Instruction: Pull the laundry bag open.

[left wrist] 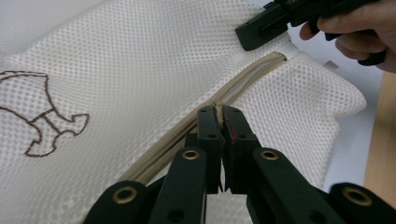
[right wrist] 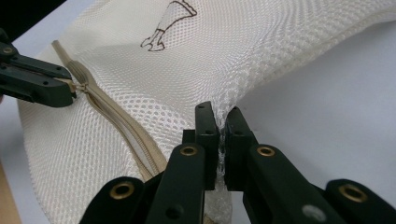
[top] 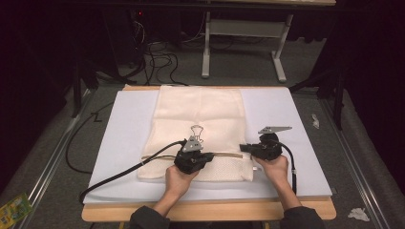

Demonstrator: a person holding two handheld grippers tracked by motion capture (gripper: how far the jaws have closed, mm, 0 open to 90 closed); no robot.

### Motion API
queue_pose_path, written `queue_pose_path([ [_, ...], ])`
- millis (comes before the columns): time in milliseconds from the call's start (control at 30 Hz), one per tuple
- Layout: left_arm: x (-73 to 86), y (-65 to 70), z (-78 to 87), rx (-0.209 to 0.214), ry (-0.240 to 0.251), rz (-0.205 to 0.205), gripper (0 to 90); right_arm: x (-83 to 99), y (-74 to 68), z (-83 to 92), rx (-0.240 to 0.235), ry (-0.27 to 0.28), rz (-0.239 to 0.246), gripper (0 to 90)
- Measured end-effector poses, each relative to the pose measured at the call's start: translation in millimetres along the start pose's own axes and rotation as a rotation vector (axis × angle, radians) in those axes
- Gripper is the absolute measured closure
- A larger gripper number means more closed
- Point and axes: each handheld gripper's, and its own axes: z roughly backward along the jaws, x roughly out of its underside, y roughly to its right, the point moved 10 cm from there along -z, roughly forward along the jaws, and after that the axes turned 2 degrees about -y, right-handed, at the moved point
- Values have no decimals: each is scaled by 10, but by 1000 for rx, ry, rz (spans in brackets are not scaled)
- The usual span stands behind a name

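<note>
Hand-held gripper (left wrist: 220, 114) on zipper (left wrist: 187, 126)

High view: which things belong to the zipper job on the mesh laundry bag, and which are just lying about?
In the job:
mesh laundry bag
zipper
left hand-held gripper, shut on the zipper
right hand-held gripper, shut on the bag's mesh

Lying about:
crumpled paper on the floor
green packet on the floor
floor cables

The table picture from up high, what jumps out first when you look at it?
A big cream mesh laundry bag lies flat in the middle of the white table mat, with a beige zipper running across its near end. The left tongs are shut on the zipper's pull about midway along it. The right tongs pinch a fold of mesh at the bag's right edge.
</note>
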Motion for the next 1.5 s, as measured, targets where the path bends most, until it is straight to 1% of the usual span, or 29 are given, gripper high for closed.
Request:
queue_pose_path([
  [100, 12, -43, 34, -9, 5, 14, 872, 4, 18, 10, 5, 1, -4, 884],
  [133, 20, -57, 48, -13, 1, 8, 872, 5, 23, 11, 4, 1, -4, 884],
  [200, 25, -83, 71, -20, 5, 11, 872, 5, 28, 12, 6, 4, 0, 884],
  [300, 22, -96, 88, -14, 12, 26, 872, 8, 31, 7, 3, 1, -6, 884],
  [467, 24, -91, 118, -1, 16, 18, 871, -3, 23, 10, 2, 5, -12, 884],
  [533, 28, -112, 135, -16, 18, 10, 872, -5, 23, 4, 8, 4, -4, 884],
  [567, 30, -123, 146, -17, 19, 14, 872, -4, 27, 7, 10, 3, -6, 884],
  [633, 32, -145, 165, -12, 26, 34, 872, 1, 42, 12, 8, 3, -9, 884],
  [767, 29, -158, 192, -19, 24, 23, 871, -7, 49, 43, 13, 8, -9, 884],
  [900, 37, -161, 202, -17, 23, 22, 872, -3, 51, 21, 10, 6, -10, 884],
  [1033, 42, -188, 216, -15, 28, 43, 871, 11, 65, 25, 18, 0, -12, 884],
  [1200, 42, -186, 245, -17, 26, 31, 872, 2, 57, 19, 14, 5, -9, 884],
  [1267, 55, -197, 259, -26, 22, 23, 871, 3, 55, 11, 14, 4, -10, 884],
  [1367, 65, -223, 298, -22, 30, 42, 871, 20, 72, 17, 17, -1, -13, 884],
  [1500, 52, -227, 328, -25, 33, 31, 872, 13, 71, 35, 16, 5, -17, 884],
])
